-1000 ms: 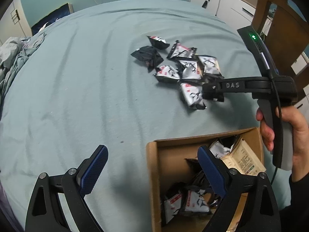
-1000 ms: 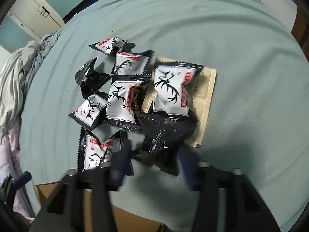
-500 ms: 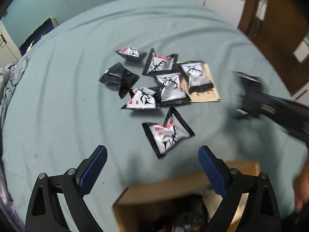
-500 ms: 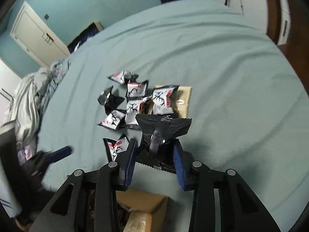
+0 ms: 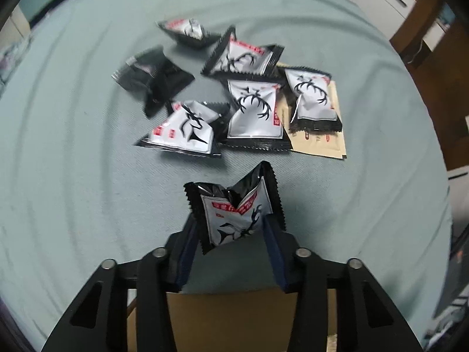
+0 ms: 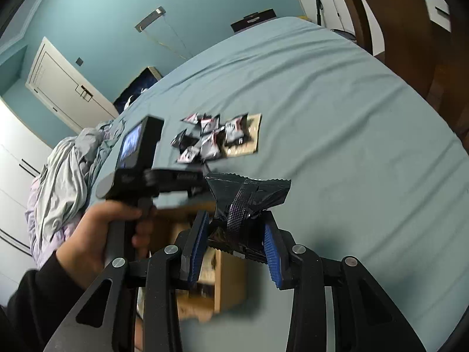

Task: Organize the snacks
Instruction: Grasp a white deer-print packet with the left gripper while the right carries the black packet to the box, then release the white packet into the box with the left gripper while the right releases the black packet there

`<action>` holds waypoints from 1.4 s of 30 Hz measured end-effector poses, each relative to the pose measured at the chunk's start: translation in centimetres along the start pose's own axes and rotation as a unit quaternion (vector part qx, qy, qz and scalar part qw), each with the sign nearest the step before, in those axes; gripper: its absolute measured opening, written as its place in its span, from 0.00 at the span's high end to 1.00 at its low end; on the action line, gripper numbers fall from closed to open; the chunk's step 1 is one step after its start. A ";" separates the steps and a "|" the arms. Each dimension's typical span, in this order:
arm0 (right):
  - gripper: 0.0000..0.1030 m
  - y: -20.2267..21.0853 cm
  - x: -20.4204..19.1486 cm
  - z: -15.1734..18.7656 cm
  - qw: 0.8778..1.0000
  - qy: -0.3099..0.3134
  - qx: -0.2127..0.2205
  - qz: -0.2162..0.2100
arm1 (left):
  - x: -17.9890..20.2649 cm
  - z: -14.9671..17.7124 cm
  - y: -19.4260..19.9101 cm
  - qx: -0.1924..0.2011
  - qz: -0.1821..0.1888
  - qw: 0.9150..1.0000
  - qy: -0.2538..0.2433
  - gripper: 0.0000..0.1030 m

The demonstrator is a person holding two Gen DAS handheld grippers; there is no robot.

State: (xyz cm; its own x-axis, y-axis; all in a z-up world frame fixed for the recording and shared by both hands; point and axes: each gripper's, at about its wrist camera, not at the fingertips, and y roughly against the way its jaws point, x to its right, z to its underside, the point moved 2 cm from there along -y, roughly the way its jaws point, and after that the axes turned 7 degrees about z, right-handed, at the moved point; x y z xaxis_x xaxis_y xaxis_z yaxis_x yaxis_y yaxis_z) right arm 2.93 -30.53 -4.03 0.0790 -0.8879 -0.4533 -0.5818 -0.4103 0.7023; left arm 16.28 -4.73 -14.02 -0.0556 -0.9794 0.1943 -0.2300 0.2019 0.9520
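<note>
A white snack pack [image 5: 234,220] is being squeezed by the closing left gripper [image 5: 230,234]. A black snack pack [image 6: 246,202] is held tight by the right gripper [image 6: 236,239] above the box [image 6: 217,278].

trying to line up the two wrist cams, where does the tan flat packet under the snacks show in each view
Left wrist: the tan flat packet lies right of centre, at the right edge of the pile, under a white deer-print snack.
Right wrist: the same packet is small, above centre, at the right end of the distant pile.
Shared landmark: the cardboard box, at the bottom of each view behind the fingers.
</note>
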 end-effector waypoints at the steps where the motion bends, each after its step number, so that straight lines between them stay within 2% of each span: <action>1: 0.66 0.1 0.1 0.5 1.000 -0.001 0.000 0.003 | 0.0 0.4 0.6 0.009 -0.005 1.000 0.001 0.66; 5: 0.66 0.6 0.3 1.7 1.000 -0.001 -0.006 0.014 | -0.7 2.1 4.7 0.047 0.005 0.999 0.006 0.67; 8: 0.66 0.9 -0.3 1.4 1.000 0.011 0.000 0.028 | -0.6 4.1 7.8 0.068 -0.005 0.997 -0.021 0.67; 14: 0.66 1.4 -2.6 2.0 0.998 0.046 0.015 0.034 | -0.8 8.8 12.2 0.087 0.009 0.994 -0.070 0.67; 21: 0.66 2.2 -3.7 3.9 0.997 0.076 0.025 0.006 | -0.7 13.7 11.5 0.079 0.016 0.990 -0.114 0.66; 26: 0.66 1.3 -3.8 4.9 0.994 0.102 0.030 0.027 | -0.8 13.9 10.2 0.071 0.035 0.989 -0.125 0.64; 27: 0.66 1.1 -3.7 4.9 0.993 0.106 0.029 0.031 | -0.6 14.0 10.4 0.074 0.031 0.988 -0.132 0.58; 28: 0.66 1.1 -3.8 5.0 0.993 0.106 0.029 0.030 | -0.4 14.1 10.6 0.079 0.028 0.987 -0.138 0.45; 29: 0.66 1.0 -4.0 5.0 0.994 0.105 0.028 0.031 | -0.2 14.1 10.9 0.090 0.026 0.985 -0.144 0.37; 30: 0.66 0.9 -4.3 4.9 0.993 0.105 0.029 0.033 | -0.1 14.2 11.2 0.098 0.025 0.984 -0.147 0.24; 31: 0.66 0.8 -4.4 4.8 0.993 0.107 0.030 0.037 | -0.1 14.2 11.5 0.109 0.018 0.983 -0.148 0.18; 38: 0.66 0.4 -5.7 5.5 0.990 0.129 0.032 0.042 | -1.8 14.0 13.9 0.165 -0.055 0.976 -0.134 0.17; 40: 0.66 0.3 -6.1 5.8 0.990 0.135 0.030 0.041 | -2.5 13.8 14.4 0.174 -0.065 0.975 -0.121 0.15; 42: 0.66 0.1 -6.2 6.0 0.989 0.140 0.027 0.039 | -3.1 13.5 14.5 0.175 -0.059 0.977 -0.108 0.15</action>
State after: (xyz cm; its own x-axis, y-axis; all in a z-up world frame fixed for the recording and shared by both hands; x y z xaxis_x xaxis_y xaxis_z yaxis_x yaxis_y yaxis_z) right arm -2.46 -23.78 -4.46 0.2491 -0.9424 -0.2232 -0.6367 -0.3330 0.6955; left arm -0.01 1.34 -4.06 -0.2040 -0.9790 -0.0023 -0.5625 0.1153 0.8187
